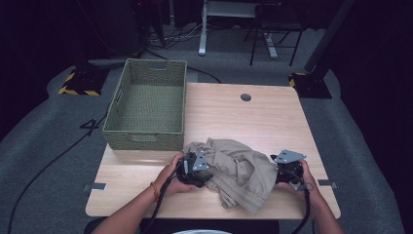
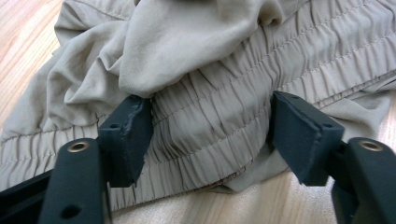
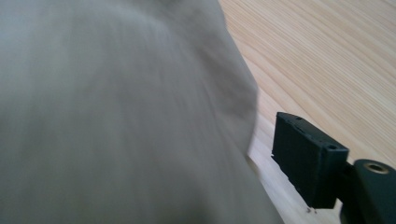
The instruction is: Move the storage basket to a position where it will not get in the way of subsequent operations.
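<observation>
Right gripper (image 3: 261, 163) left jaw hidden behind blurred beige cloth (image 3: 116, 116)

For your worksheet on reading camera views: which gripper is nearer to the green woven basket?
Left. The left gripper sits at the beige garment's left edge, just below the basket; the right gripper is across the garment, farther right.

Open wood across the far and right parts of the table (image 1: 272, 117), broken by one small round hole (image 1: 246, 97) near the far edge. Blocked at the far left corner by a green woven basket (image 1: 148, 105) (tall walls, open top, entry from above). Bunched beige cloth (image 1: 234, 170) heaped along the near edge between left gripper (image 1: 207, 168) and right gripper (image 1: 277, 170), crowding both. Narrow bare strip between basket and cloth. Bare wood just right of the right gripper.
</observation>
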Available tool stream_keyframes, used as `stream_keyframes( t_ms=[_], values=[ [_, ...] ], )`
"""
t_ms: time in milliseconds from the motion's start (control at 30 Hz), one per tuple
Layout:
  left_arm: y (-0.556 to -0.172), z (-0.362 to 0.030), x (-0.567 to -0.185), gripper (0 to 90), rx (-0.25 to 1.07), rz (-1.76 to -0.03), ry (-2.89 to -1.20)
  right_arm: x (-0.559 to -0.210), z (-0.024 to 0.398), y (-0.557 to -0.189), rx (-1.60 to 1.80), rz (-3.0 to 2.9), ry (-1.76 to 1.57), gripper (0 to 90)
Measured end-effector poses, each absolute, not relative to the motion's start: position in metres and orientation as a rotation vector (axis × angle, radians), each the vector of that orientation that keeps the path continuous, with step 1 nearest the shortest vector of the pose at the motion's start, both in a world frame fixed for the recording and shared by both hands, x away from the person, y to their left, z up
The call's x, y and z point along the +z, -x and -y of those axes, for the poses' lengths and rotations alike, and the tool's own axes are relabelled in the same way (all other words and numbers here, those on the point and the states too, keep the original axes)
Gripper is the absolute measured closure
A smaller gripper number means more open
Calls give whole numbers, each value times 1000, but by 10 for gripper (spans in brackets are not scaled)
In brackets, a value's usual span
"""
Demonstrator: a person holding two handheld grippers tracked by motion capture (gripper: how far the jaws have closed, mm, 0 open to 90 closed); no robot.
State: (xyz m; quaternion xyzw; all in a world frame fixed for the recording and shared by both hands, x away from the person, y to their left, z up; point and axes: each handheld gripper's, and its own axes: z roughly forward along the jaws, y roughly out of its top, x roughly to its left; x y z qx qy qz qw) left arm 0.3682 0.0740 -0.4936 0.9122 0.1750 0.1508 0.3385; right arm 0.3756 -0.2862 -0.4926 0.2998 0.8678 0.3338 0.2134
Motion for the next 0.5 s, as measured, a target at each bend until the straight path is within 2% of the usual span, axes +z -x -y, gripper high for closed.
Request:
stream_keyframes(
  t_ms=[167,333,500],
  values=[
    [-368,-73,-493,415,404,-468,-2387,-487,310,-362,932,-2385,-856,240],
    [-367,-74,-493,425,414,-477,-2390,-481,330,-343,910,-2379,-889,246],
    [-367,-77,-493,426,419,-489,-2389,-464,328,-320,1044,-2321,-833,276]
  ],
)
